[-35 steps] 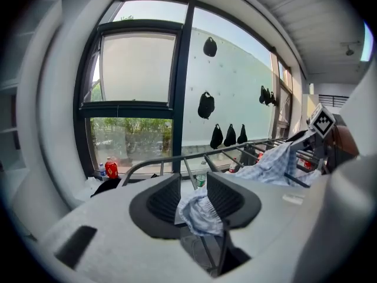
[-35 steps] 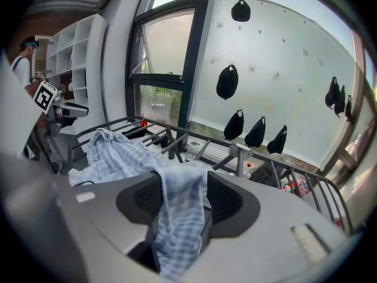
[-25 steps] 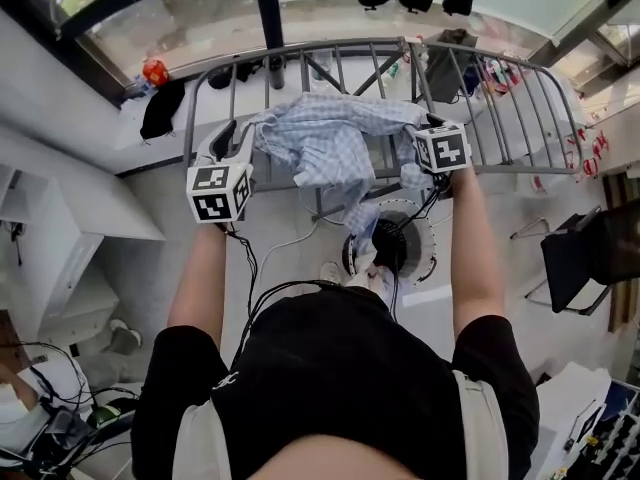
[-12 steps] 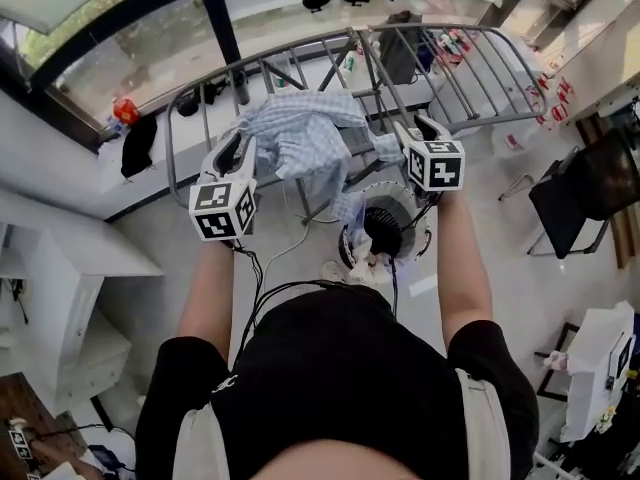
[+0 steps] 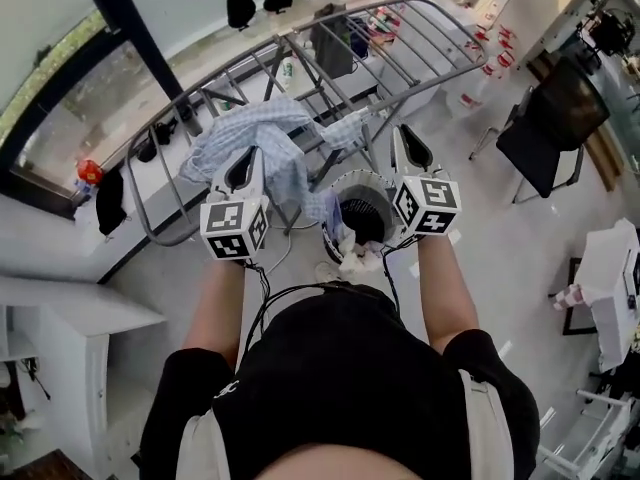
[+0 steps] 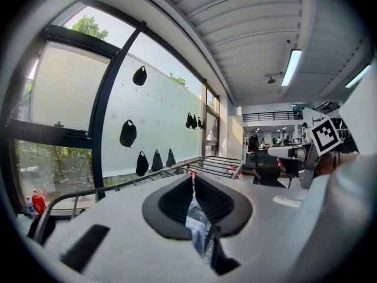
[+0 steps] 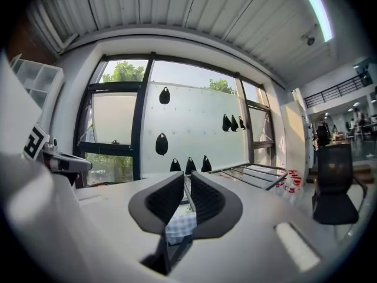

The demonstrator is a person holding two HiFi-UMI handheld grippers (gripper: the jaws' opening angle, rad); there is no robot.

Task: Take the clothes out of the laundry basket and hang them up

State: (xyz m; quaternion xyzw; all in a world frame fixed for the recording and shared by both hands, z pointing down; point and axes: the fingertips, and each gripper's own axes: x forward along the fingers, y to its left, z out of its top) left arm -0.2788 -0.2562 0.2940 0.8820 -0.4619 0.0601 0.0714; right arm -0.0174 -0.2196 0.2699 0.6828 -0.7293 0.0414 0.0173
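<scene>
blue-and-white checked shirt (image 5: 268, 138), grey drying rack (image 5: 420, 36), white laundry basket (image 5: 345, 183), black chair (image 5: 545, 118)

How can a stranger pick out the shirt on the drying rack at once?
Find the grey metal drying rack in front of the big window. Draped over its near bars is the checked shirt. It alone is pale blue and checked; the items hung on the glass are black.

Jaws closed on cloth and pulled back.
The left gripper (image 5: 245, 163) and right gripper (image 5: 405, 140) have just been closing, and each pair of jaws now has checked cloth of the shirt (image 5: 270, 133) between them. Both have drawn away from the drying rack (image 5: 420, 28) toward the person, and now flank the laundry basket (image 5: 340, 183).
</scene>
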